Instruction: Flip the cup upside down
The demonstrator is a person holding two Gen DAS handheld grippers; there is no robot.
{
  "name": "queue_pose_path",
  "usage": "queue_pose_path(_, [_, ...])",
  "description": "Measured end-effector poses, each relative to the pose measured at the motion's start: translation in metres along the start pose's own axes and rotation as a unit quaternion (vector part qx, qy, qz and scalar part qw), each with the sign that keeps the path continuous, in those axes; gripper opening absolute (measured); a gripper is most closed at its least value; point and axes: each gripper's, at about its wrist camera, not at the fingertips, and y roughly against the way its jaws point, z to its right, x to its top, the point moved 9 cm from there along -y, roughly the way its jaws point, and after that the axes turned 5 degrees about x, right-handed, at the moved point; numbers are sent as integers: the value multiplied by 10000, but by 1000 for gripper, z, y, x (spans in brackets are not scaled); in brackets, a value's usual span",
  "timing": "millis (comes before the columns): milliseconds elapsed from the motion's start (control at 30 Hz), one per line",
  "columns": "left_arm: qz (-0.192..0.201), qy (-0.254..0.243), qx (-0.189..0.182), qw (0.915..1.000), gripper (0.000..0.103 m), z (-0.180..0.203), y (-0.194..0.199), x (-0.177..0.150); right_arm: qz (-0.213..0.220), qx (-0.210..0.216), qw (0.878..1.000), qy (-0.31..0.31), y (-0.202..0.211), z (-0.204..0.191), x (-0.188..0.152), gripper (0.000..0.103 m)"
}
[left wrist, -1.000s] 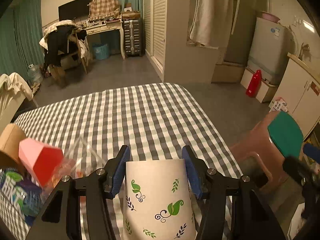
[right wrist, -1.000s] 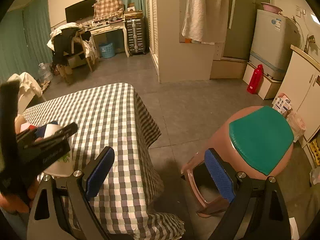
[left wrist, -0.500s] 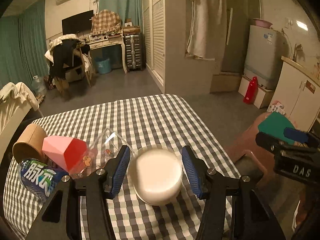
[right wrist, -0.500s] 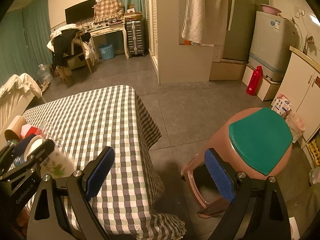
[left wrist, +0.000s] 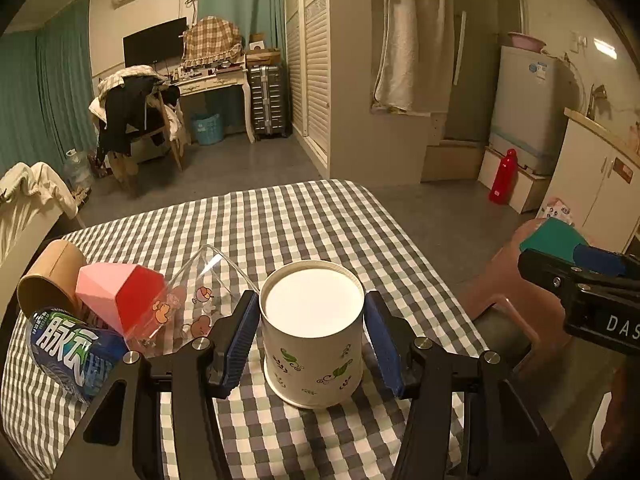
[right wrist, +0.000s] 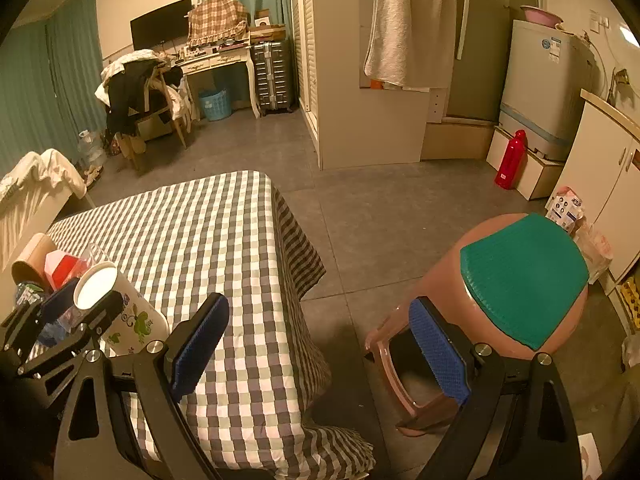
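Left tongs (left wrist: 311,336) stood around the paper cup (left wrist: 314,334), blue pads flanking its sides; grip contact could not be told. Cup sat inverted, flat white base up, on the checked-cloth counter (left wrist: 280,232). Right tongs (right wrist: 320,354) gaped wide, empty, over tiled floor (right wrist: 380,216).

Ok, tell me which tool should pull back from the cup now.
Left. The left tool straddles the cup, which stands base-up on the table, with slim gaps at both pads. The right tool hangs open past the table edge, near the stool, holding nothing.
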Motion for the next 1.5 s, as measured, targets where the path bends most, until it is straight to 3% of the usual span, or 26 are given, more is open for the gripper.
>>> queue_pose_path(67, [31, 100, -33, 9999, 57, -3, 3, 2, 26, 17, 10000, 13, 1, 0, 1, 92])
queue_pose_path(200, [175, 220, -55, 9996, 74, -7, 15, 11, 128, 33, 9999, 60, 8, -4, 1, 92])
queue_pose_path(400, [512, 324, -41, 9982, 74, -21, 51, 27, 345, 202, 9991, 130, 27, -19, 4, 92])
queue_pose_path(500, [703, 371, 153, 9967, 74, -34, 72, 33, 563, 361, 9973, 293, 44, -32, 9, 92])
queue_pose_path(700, [998, 630, 497, 9918, 74, -68, 116, 24, 1003, 921, 9882, 702, 79, -67, 11, 92])
queue_pose_path(833, [1132, 769, 697, 9881, 74, -86, 134, 14, 1080, 1073, 9834, 988, 91, -87, 2, 92])
queue_pose_path(1200, [1198, 1064, 897, 9830, 74, -111, 146, -23, 1261, 1296, 9761, 1208, 112, -108, -19, 92])
queue_pose_path(1367, [1152, 1122, 970, 9822, 74, -116, 139, -38, 1321, 1186, 9752, 1325, 107, -114, -31, 92])
queue_pose_path(1500, [1166, 1094, 1092, 9811, 74, -120, 132, -46, 1281, 1378, 9737, 1281, 97, -120, -44, 92])
